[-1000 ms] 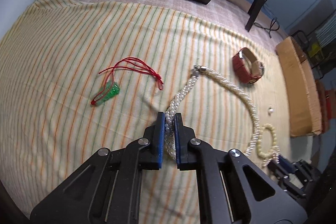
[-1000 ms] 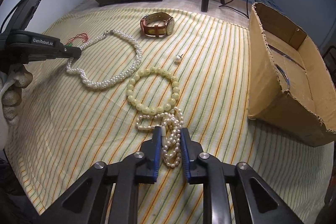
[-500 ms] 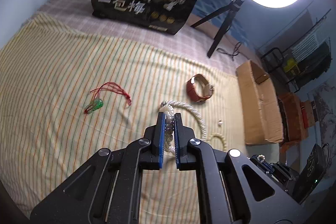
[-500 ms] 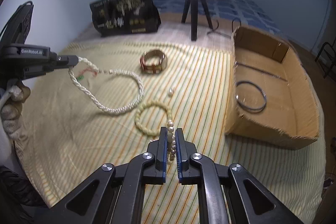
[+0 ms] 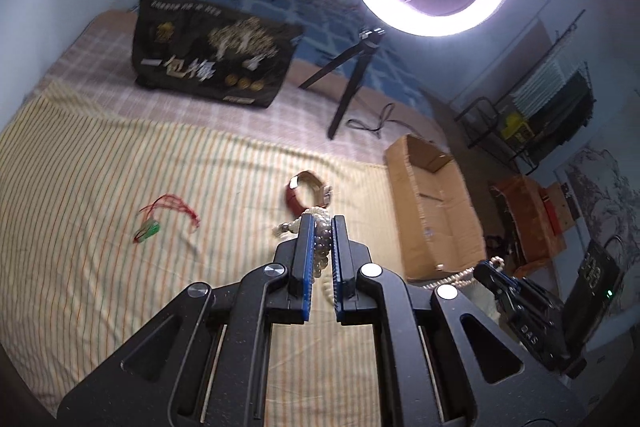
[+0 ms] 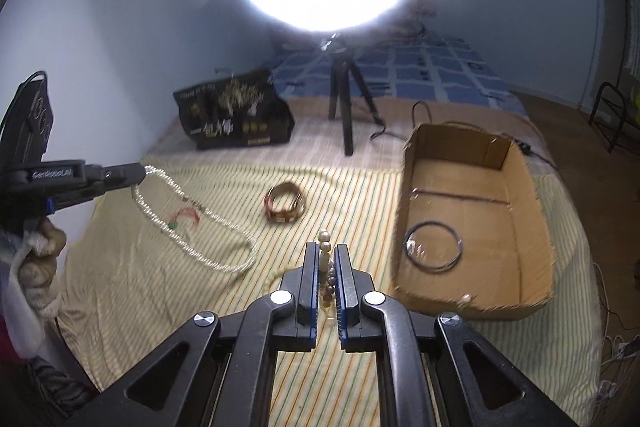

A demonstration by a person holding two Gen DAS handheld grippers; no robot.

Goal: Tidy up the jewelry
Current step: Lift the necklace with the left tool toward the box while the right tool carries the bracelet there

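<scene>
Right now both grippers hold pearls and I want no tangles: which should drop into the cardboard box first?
Right. The right gripper holds a short pearl bracelet beside the open cardboard box; the left gripper trails a long pearl necklace, farther away.

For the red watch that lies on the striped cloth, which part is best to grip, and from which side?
Grip one wall of the strap loop of the red watch, coming from above. It lies as an open ring on the striped cloth, so one finger may go inside and one outside. Both grippers are full now.
</scene>
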